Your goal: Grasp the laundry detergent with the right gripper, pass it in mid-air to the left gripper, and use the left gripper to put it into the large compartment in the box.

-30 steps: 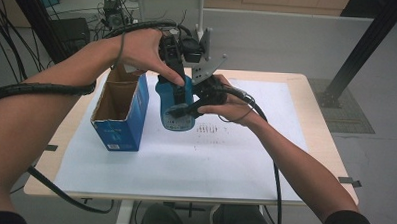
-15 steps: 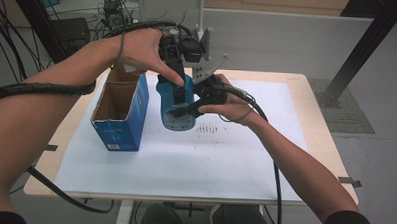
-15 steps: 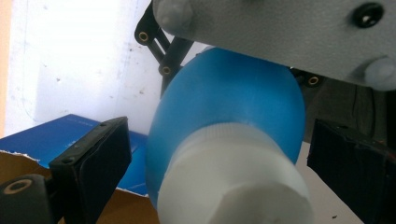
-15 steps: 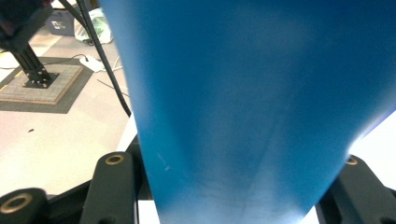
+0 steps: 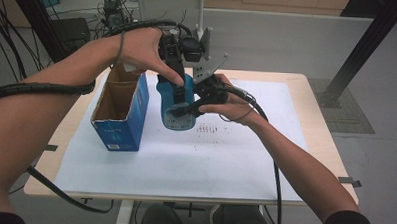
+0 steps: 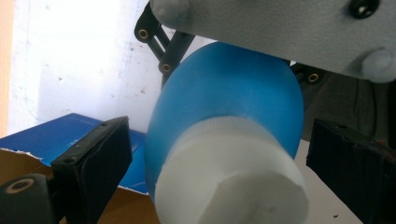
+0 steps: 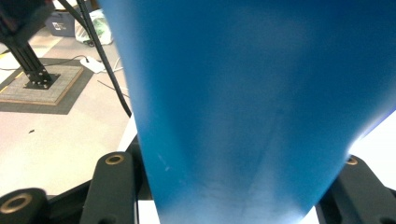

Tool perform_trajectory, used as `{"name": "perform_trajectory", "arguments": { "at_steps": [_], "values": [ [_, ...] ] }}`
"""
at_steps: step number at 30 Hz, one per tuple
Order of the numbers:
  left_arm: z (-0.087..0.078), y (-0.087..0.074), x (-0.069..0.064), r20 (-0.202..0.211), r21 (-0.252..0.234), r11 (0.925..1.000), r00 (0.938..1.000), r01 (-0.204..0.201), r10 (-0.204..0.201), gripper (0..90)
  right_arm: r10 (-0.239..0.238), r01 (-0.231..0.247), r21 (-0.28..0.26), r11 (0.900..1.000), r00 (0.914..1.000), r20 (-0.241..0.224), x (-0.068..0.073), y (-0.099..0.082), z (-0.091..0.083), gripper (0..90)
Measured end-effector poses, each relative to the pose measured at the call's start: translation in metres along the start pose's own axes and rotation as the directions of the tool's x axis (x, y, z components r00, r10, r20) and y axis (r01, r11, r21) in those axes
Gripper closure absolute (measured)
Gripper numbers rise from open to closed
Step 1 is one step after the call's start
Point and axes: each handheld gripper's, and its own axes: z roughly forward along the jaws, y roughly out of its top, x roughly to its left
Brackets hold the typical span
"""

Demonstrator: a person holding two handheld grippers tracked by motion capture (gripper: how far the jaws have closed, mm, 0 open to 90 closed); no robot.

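Blue plastic bottle (image 5: 178, 107) with white cap (image 6: 231, 179): clamped by right gripper (image 5: 196, 106); left gripper (image 5: 176, 86) jaws wide around cap. Open blue cardboard box (image 5: 120, 109) at nine o'clock.

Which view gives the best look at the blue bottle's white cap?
The left gripper view: the white cap sits close up between that gripper's spread fingers, with the blue bottle behind it. In the high view the bottle is seen, its cap covered by hands. The right gripper view gives just the blue body.
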Motion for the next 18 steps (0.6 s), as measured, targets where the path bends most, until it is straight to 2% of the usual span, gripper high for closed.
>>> {"name": "perform_trajectory", "arguments": {
  "at_steps": [6, 12, 18],
  "values": [
    [0.0012, 0.0007, 0.0000, 0.001, 0.005, 1.0000, 1.0000, 0.001, -0.001, 9.8, -0.018, 0.018, -0.011, 0.9998, 0.9998, 0.000, -0.0009, 0.0006, 0.0006, 44.3],
    [0.0007, 0.0005, 0.0010, -0.003, 0.005, 1.0000, 1.0000, -0.002, 0.002, 20.0, -0.022, 0.022, -0.012, 0.9997, 0.9998, -0.002, -0.0009, 0.0010, 0.0002, 44.3],
    [0.0020, 0.0016, 0.0007, -0.006, 0.006, 0.9999, 0.9999, -0.011, 0.011, 25.6, -0.034, 0.034, -0.017, 0.9993, 0.9994, 0.003, -0.0018, 0.0011, -0.0001, 44.3]
  ]
}}
